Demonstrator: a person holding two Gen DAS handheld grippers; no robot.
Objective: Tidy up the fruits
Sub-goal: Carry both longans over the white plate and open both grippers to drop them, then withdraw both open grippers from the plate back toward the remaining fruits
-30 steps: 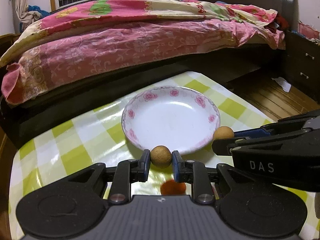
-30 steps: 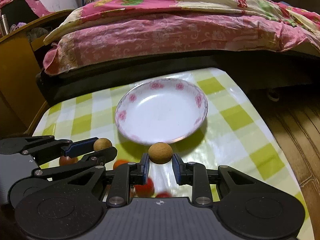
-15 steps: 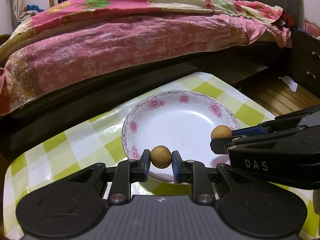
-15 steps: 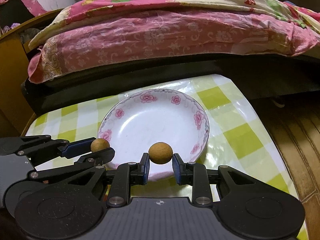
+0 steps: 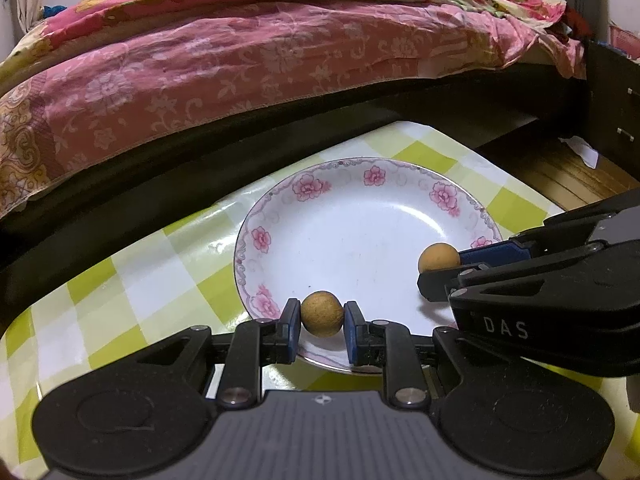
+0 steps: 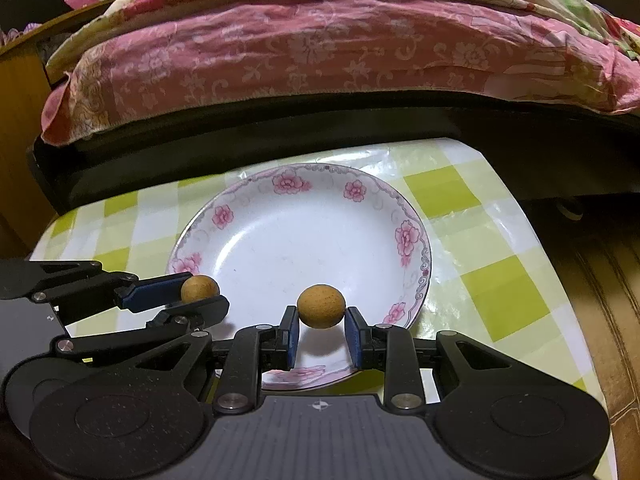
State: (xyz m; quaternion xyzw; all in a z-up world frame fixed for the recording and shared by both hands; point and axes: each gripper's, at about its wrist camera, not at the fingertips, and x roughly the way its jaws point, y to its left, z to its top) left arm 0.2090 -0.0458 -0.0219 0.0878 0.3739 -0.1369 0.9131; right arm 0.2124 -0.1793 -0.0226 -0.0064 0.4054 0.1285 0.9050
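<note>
Left gripper [image 5: 322, 327]: pinches a small round brown fruit [image 5: 322, 314] between its two blue pads, gripping it across the middle, over the near part of the plate.
Right gripper [image 6: 322, 330]: pinches a second brown fruit [image 6: 321, 306] the same way, at its widest part, above the near right part of the plate; a shadow lies on the plate beneath it, so it hangs clear of the surface.
Plate [image 6: 412, 264]: white with pink flowers round the rim, shallow, nothing lying in it yet; it sits on a table with a green and white checked cloth [image 6: 492, 280], just in front of a bed with a pink cover [image 6: 320, 52].
Weight: judging by size, each fruit is very light, so little squeeze is needed.
Skin: looks dry, matte and slightly rough, likely a thin brittle shell over soft flesh; a hard pinch could crack it.
Slip: the round shape gives the flat pads only a small contact patch, so a hold off the widest part could squirt it out.
Best hold: across the middle, pads level, as both are now.
Release: a ball can roll on the smooth dish; letting go low and near the plate's centre seems safest.
Crowding: the two grippers sit close side by side, so opening one may nudge the other.
</note>
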